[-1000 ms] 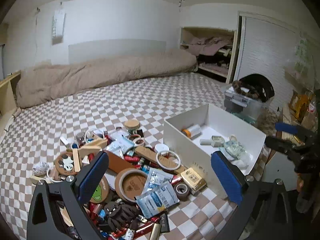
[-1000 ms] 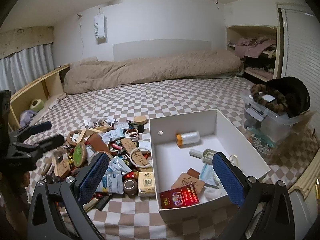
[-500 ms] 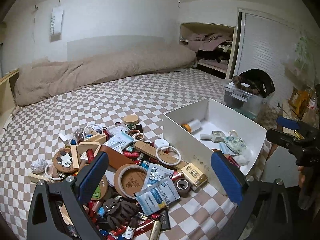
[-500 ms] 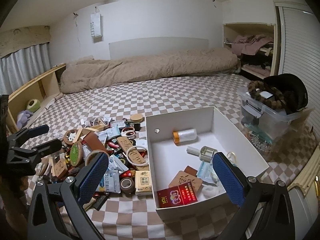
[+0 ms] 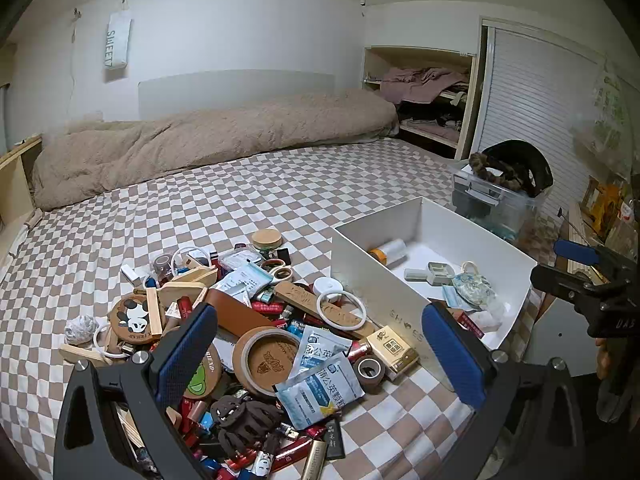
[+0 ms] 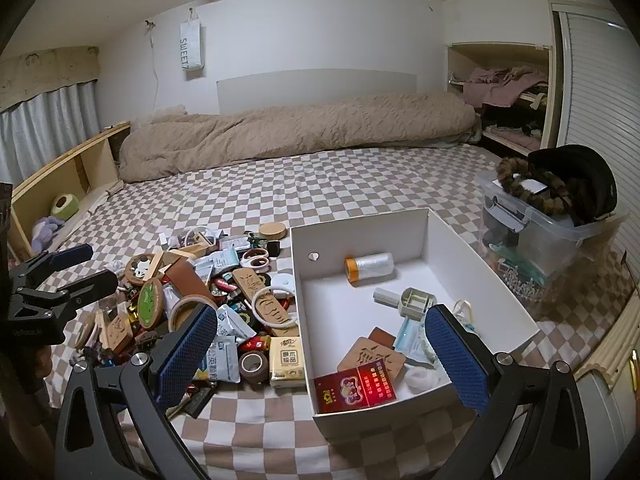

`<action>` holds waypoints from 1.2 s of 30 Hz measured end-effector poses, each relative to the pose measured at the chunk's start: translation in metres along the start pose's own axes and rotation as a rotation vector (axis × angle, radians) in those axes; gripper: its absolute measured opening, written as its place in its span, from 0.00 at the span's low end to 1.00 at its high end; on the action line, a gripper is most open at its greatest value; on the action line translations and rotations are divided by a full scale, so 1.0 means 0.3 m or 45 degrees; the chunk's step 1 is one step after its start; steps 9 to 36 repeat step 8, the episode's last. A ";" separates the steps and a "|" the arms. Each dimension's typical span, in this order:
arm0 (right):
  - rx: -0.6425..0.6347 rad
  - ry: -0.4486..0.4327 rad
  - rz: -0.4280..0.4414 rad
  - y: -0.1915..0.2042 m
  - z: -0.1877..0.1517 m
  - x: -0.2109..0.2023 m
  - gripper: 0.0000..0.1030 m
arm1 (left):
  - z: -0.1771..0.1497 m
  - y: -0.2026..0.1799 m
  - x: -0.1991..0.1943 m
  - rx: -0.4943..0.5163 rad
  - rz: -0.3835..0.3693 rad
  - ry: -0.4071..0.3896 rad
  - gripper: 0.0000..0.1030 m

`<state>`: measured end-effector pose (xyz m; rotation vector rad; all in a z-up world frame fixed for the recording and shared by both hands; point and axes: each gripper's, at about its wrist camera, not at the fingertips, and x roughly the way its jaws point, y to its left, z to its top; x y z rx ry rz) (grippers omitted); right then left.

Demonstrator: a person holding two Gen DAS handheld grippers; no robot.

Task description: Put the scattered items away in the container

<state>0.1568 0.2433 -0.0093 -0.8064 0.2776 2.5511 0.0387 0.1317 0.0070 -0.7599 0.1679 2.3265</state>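
**Both grippers held wide above the clutter and the white box**

A heap of scattered items (image 5: 256, 320) lies on the checkered bedspread (image 5: 200, 208), just left of an open white box (image 6: 360, 236) that serves as the container. The left gripper (image 5: 320, 354) hangs over the near side of the heap with its blue-padded fingers spread wide and nothing between them; its own view looks down on a brown tape roll (image 5: 267, 356), a blue-and-white sachet (image 5: 320, 390) and a dark hair claw (image 5: 248, 420). The right gripper (image 6: 320, 354) is likewise spread apart and empty, hovering over the near left corner of the box, one finger above the heap's edge and the other above the box interior.

Inside the box lie a clear bottle with an orange cap (image 6: 370, 266), a pale lint-roller-like tool (image 6: 404, 300), a carved wooden tag (image 6: 372, 360) and a red cigarette pack (image 6: 354, 386) against the near wall. Something pale and crumpled sits in the near right corner, though the right finger hides part of it and I cannot say what it is.

In the heap, a white ring (image 5: 341, 316) rests on a carved wooden plaque (image 5: 316, 302), and a yellow tissue pack (image 6: 285, 360) lies touching the box's left wall beside a small brown tape roll (image 6: 253, 365). A clear storage bin (image 6: 548, 236) stands beyond the box, to its right, and a rolled beige duvet (image 6: 296, 132) lies along the far wall.
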 end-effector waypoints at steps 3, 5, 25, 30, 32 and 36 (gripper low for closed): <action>0.002 0.001 -0.003 0.000 -0.001 0.000 1.00 | -0.001 0.001 -0.001 0.001 -0.010 0.005 1.00; 0.006 0.001 -0.002 -0.001 -0.001 -0.001 1.00 | 0.000 0.001 0.000 0.002 -0.016 0.009 1.00; 0.020 0.002 -0.002 -0.006 -0.003 0.001 1.00 | 0.000 0.000 0.002 0.006 -0.016 0.016 1.00; 0.020 0.002 -0.002 -0.006 -0.003 0.001 1.00 | 0.000 0.000 0.002 0.006 -0.016 0.016 1.00; 0.020 0.002 -0.002 -0.006 -0.003 0.001 1.00 | 0.000 0.000 0.002 0.006 -0.016 0.016 1.00; 0.020 0.002 -0.002 -0.006 -0.003 0.001 1.00 | 0.000 0.000 0.002 0.006 -0.016 0.016 1.00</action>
